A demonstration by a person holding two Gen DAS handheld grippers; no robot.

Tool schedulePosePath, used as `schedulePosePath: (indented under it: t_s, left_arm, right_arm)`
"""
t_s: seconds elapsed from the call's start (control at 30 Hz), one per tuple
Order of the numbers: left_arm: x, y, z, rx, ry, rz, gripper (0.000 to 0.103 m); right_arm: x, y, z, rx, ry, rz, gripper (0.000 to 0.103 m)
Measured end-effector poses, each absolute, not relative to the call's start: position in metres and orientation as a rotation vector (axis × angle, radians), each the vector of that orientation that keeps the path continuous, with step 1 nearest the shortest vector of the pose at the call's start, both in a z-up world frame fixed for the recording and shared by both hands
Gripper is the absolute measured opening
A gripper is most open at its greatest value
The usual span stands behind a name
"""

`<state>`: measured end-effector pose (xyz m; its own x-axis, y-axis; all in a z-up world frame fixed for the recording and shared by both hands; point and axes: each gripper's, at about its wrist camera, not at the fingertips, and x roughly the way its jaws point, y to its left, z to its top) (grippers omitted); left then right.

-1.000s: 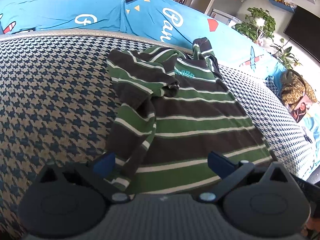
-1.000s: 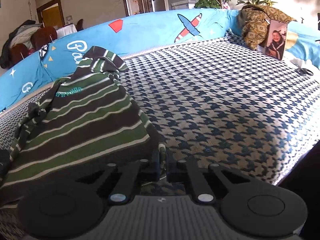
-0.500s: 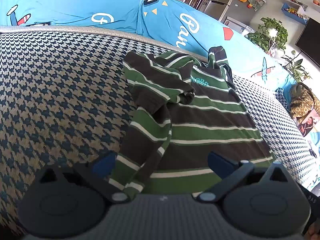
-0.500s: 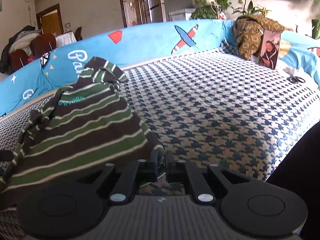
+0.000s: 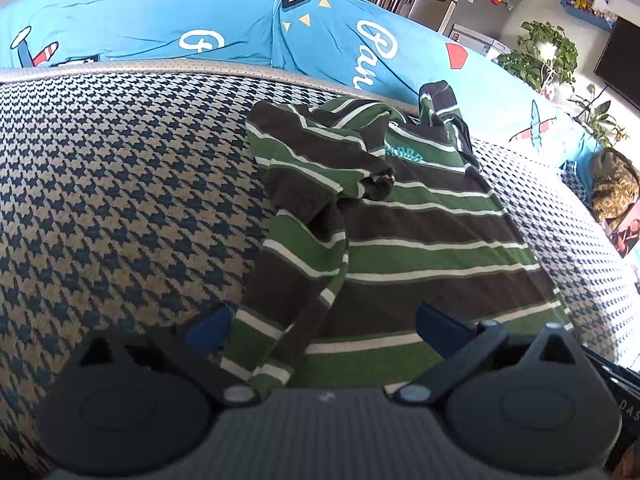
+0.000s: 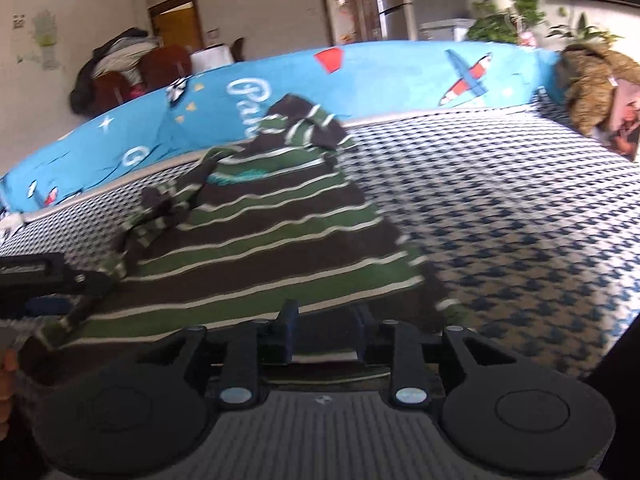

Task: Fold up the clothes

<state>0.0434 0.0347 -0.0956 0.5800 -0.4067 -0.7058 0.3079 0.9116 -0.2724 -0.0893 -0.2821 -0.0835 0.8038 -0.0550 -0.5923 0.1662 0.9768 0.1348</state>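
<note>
Striped shirt, green/brown w/ white lines, lies spread on houndstooth sofa seat, centre to right of left wrist frame; collar end up against blue cover on backrest, one sleeve bunched and folded over the body at frame centre. Left gripper at bottom of frame, jaws wide apart over shirt hem, nothing pinched. Right gripper at bottom centre of right wrist frame, jaws opening, a gap between them; hem edge lies just in front, pads not pressing it. Right view blurred. Potted plant upper right.
</note>
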Motion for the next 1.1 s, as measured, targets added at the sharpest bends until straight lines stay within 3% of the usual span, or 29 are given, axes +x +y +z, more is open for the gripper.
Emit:
schedulePosePath:
  t_s: [0.53, 1.1]
  left_arm:
    - [0.057, 0.062, -0.102, -0.159, 0.859, -0.165, 0.103]
    - [0.078, 0.099, -0.092, -0.509, 0.893, -0.26, 0.103]
  right_arm:
    - [-0.075, -0.265, -0.093, 0.18, 0.708, -0.083, 0.05]
    - [-0.049, -0.259, -0.068, 0.211, 0.725, 0.023, 0.053]
